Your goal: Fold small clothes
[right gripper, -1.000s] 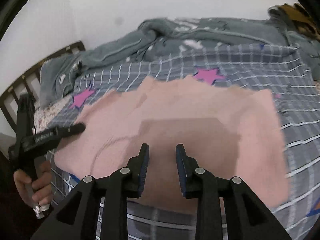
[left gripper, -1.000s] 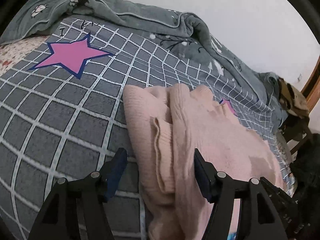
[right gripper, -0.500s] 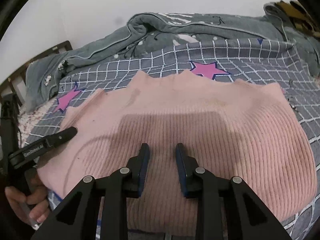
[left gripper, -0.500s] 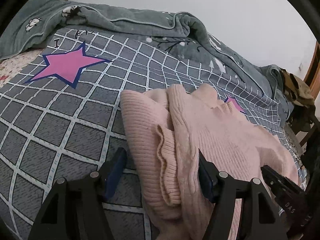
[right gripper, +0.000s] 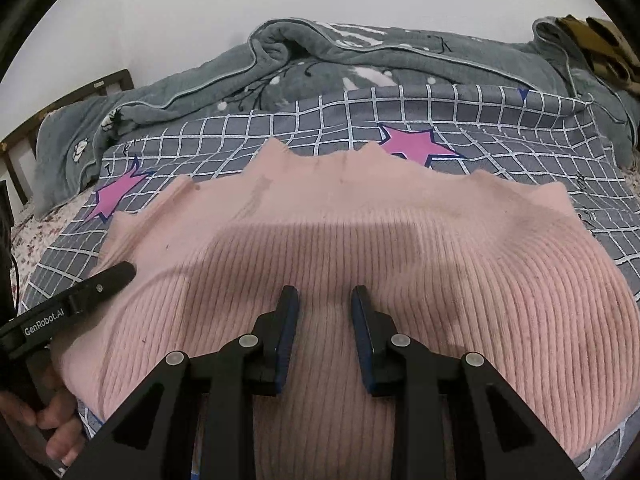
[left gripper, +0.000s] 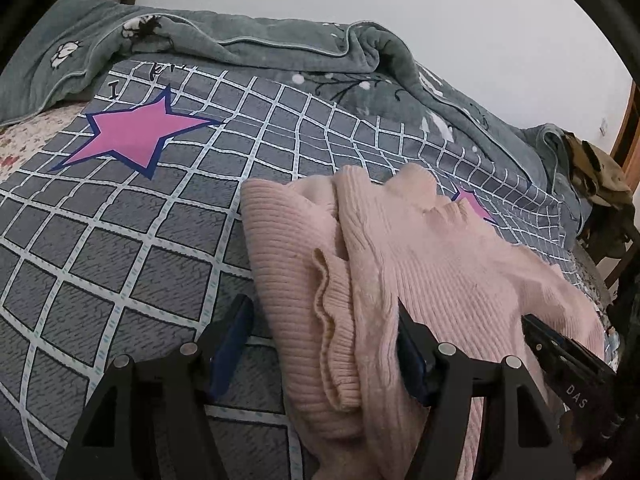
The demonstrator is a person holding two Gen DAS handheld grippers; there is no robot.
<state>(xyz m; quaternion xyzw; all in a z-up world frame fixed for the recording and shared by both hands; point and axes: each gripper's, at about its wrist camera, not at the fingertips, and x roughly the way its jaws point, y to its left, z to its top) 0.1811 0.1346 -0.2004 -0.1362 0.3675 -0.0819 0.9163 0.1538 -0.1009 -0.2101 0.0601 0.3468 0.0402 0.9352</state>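
Observation:
A pink ribbed sweater (left gripper: 420, 264) lies spread on the grey checked bedsheet (left gripper: 140, 240). Its left side is folded over, with a cuff on top. My left gripper (left gripper: 322, 348) is open wide and straddles that folded edge. Its right pad touches the knit; its left pad hangs over bare sheet. In the right wrist view the sweater (right gripper: 360, 240) fills the middle. My right gripper (right gripper: 324, 320) hovers low over its near part, open by a narrow gap with nothing pinched. One left-gripper finger (right gripper: 108, 280) rests on the sweater's left edge.
A rumpled grey-green blanket (right gripper: 360, 60) runs along the far side of the bed against the white wall. Brown patterned clothing (left gripper: 596, 172) lies at the far right end. A person's hand (right gripper: 52, 420) holds the left gripper's handle. A wooden headboard (right gripper: 16, 152) is at the left.
The right gripper has come lower and closer over the sweater, which now fills more of its view. Its finger has entered the left wrist view at lower right. The left gripper stayed in place.

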